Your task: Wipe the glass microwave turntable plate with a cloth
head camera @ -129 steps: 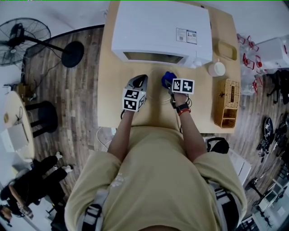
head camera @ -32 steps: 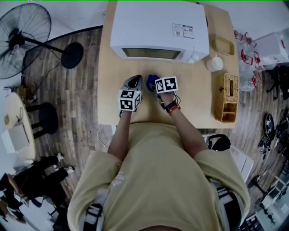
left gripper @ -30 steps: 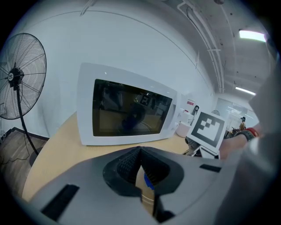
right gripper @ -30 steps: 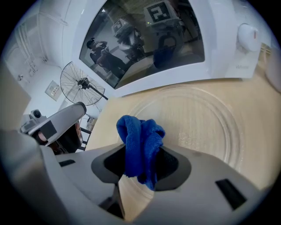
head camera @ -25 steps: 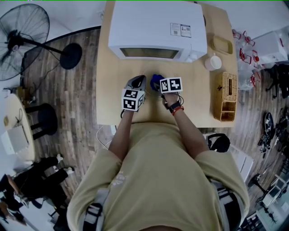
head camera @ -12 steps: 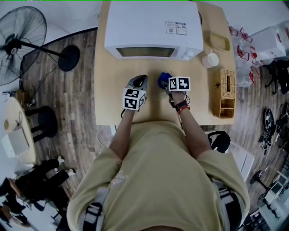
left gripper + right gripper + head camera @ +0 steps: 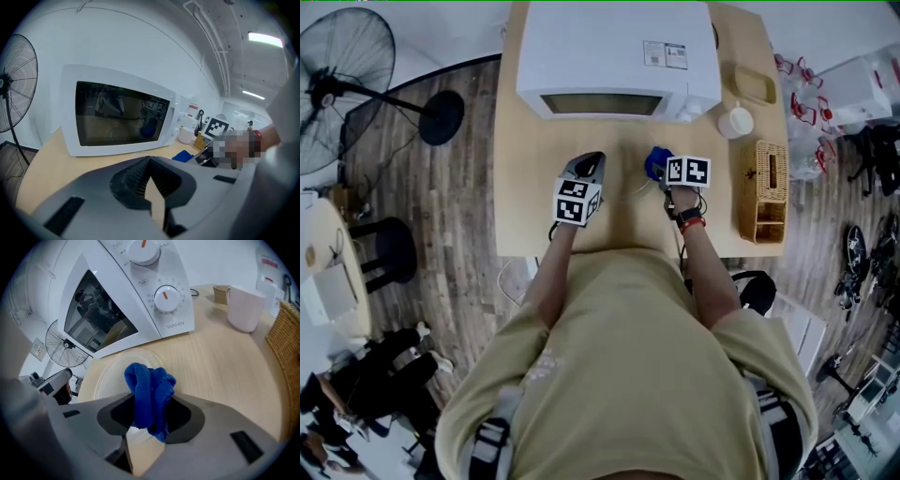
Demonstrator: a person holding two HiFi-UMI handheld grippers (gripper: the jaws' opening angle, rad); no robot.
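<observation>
1. Blue cloth [image 7: 149,394] pinched tight in right gripper [image 7: 147,420], over glass plate [image 7: 110,376], mid-tabletop before microwave [image 7: 117,301].
2. Left gripper [image 7: 149,183] closed, empty.
3. Best: press cloth flat, sweep whole plate, left steadies rim.

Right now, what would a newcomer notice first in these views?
The bright blue cloth bunched in the right gripper, whose jaws are shut on it, right at the clear glass turntable plate lying on the wooden table. Behind it, the big white microwave, door closed, fills the table's far edge.

Left gripper [image 7: 589,161] closed; right gripper [image 7: 658,169] clamped.
</observation>
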